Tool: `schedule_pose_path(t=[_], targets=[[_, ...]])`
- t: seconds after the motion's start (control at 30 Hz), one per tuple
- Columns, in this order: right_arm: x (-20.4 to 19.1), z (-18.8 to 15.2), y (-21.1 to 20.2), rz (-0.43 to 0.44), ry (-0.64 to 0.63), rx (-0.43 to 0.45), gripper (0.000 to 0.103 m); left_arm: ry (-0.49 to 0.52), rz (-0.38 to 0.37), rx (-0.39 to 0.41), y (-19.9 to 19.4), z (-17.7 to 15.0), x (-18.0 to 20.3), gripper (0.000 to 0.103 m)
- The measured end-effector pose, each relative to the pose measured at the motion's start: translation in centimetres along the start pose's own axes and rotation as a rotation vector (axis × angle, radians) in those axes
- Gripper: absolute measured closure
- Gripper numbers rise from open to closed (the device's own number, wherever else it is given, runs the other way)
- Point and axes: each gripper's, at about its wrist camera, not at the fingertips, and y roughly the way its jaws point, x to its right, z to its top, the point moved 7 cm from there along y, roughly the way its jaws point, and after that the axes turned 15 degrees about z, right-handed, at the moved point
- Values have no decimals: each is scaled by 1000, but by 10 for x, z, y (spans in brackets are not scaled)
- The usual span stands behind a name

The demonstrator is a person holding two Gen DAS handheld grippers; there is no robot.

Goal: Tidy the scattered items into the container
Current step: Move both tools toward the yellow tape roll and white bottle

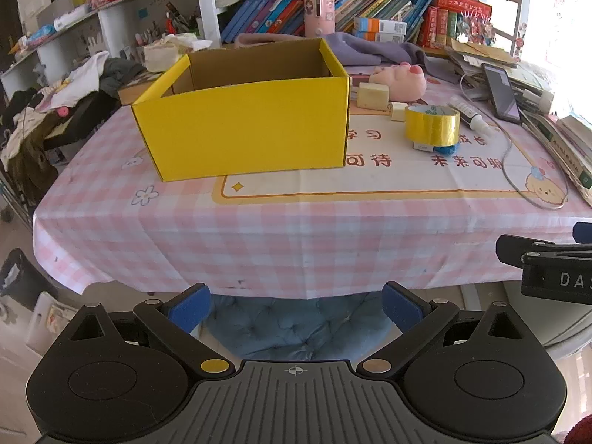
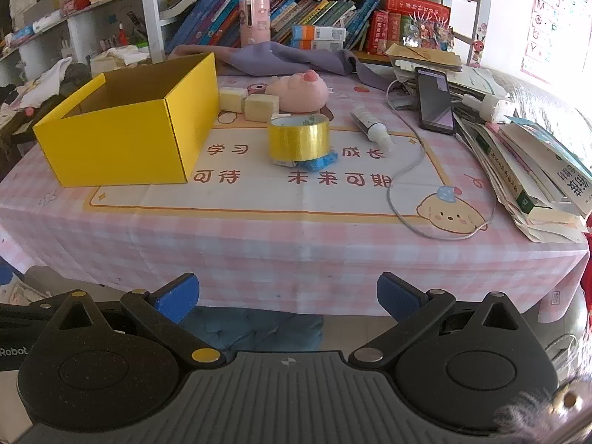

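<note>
Yellow cardboard box (image 1: 240,122) sits open-topped on the left part of the table (image 1: 296,222), bright yellow outside, plain brown inside, and from here nothing shows above its rim. Just right of it the scattered bits are waiting. A roll of shiny gold tape (image 2: 299,138) stands on its edge, leaning on a small blue packet (image 2: 321,160) and a little white piece tucked beneath it. Behind the tape, two pale cream blocks (image 2: 247,103) rest side by side close to the box's far corner, and a pink plush toy (image 2: 300,90) lies just beyond them. A white tube (image 2: 371,127) lies flat to the right of the tape, its capped end toward the near edge. Further right, a phone (image 2: 434,100) leans on a messy stack of books, with a white cable looping across the pink checked cloth.

Both sets of tongs hang off the near edge of the table, over a blue cushion. The left tongs (image 1: 296,307) are spread wide, blue pads apart, holding nothing. The right tongs (image 2: 288,298) are likewise spread wide and hold nothing.
</note>
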Motion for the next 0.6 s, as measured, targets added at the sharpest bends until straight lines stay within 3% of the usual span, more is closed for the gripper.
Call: schedule_pose_path(t=[0.6], targets=[[4,3,0,-3,8,9,0,10,5,5,3,3,0,3]])
